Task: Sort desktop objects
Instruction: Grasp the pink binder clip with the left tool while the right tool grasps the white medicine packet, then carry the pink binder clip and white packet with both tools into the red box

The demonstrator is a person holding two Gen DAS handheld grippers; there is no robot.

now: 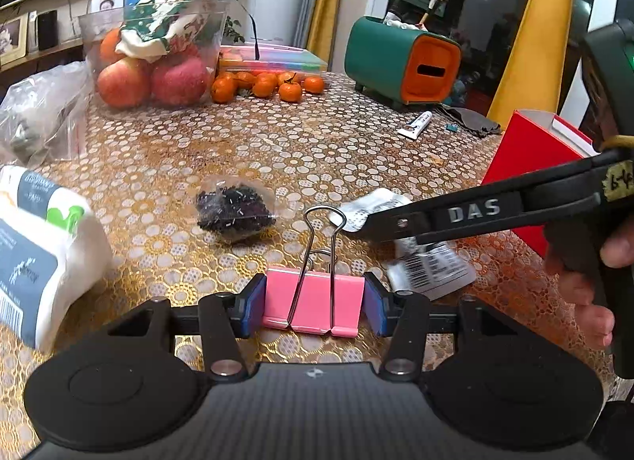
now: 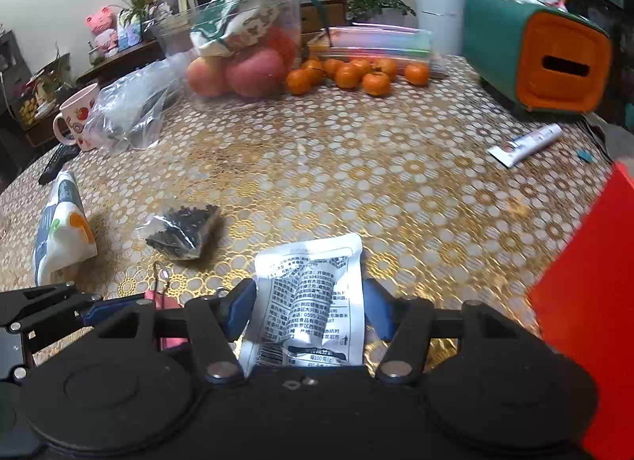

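Observation:
My left gripper [image 1: 314, 303] is shut on a pink binder clip [image 1: 313, 301] with wire handles, low over the table near its front. My right gripper [image 2: 309, 305] is shut on a silver-white printed food packet [image 2: 309, 301]; in the left wrist view it reaches in from the right [image 1: 380, 222], with the packet [image 1: 428, 261] hanging under it just right of the clip. A small clear bag of black bits [image 1: 235, 210] lies just beyond the clip, and shows in the right wrist view [image 2: 182, 230]. An open red box [image 1: 531, 150] stands at the right [image 2: 586, 301].
A tissue pack [image 1: 35, 246] lies at the left. At the back are a clear tub of apples [image 1: 158, 55], tangerines [image 1: 269, 85], a green-orange box [image 1: 400, 59], a small tube [image 1: 416, 125], a plastic bag [image 1: 39, 111] and a mug [image 2: 77, 115]. The table has a gold lace cloth [image 1: 277, 142].

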